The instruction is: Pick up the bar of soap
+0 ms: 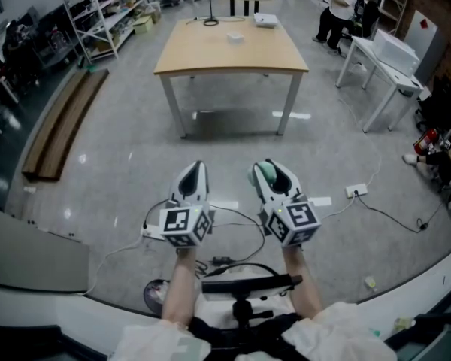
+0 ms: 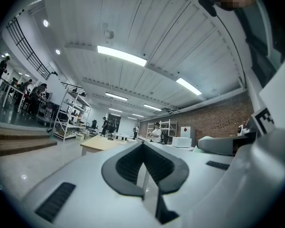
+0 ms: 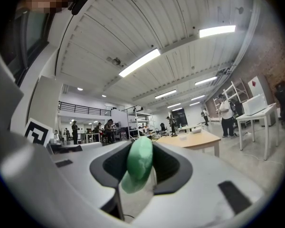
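The jaws of the right gripper are pinching the soap — a green bar that sits between them and pokes out a bit at the bottom. The jaws of the left gripper are pressed together with nothing in them. Both grippers point level, side by side, out in front of the person and over the floor. The desk is well apart from them, further into the room.

So the picking up looks done — the soap is up in the air and rests on nothing. I think the only job left is to hold on to it. The soap looks smooth and round, and it sits a little crooked in the jaws. It might slip if the squeeze goes soft or the hand shakes. The next move, I guess, needs a steady hand and the same squeeze. The left gripper has no job right now.
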Demonstrator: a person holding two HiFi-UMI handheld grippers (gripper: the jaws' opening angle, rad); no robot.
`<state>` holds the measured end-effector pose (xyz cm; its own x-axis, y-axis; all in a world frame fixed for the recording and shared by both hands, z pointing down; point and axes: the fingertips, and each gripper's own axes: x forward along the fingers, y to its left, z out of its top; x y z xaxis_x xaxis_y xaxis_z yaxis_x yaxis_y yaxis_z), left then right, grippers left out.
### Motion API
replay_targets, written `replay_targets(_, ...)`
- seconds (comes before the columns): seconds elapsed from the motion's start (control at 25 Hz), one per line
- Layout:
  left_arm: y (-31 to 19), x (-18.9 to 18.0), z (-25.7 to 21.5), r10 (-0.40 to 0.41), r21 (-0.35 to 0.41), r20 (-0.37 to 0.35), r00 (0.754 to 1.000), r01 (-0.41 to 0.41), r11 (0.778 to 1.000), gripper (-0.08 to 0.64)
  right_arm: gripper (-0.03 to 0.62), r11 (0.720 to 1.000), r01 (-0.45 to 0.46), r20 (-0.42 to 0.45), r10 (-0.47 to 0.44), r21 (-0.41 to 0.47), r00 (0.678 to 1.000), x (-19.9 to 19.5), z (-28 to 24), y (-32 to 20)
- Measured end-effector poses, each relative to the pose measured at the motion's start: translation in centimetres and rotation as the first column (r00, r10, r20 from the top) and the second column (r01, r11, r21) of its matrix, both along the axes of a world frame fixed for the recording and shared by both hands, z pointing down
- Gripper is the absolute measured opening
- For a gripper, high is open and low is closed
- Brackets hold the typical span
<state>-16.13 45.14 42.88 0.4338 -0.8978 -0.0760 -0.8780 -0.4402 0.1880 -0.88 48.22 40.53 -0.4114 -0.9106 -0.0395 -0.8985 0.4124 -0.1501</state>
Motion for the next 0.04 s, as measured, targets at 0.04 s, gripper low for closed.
replay_targets(0.04,-0.03,-0.03,0.01,0.0,-0.001,0.0,1.0,0.0,1.0,0.005,0.137,1.0,-0.002,0.001,0.002,0.0,1.0,0.04,-0.1,-0.03)
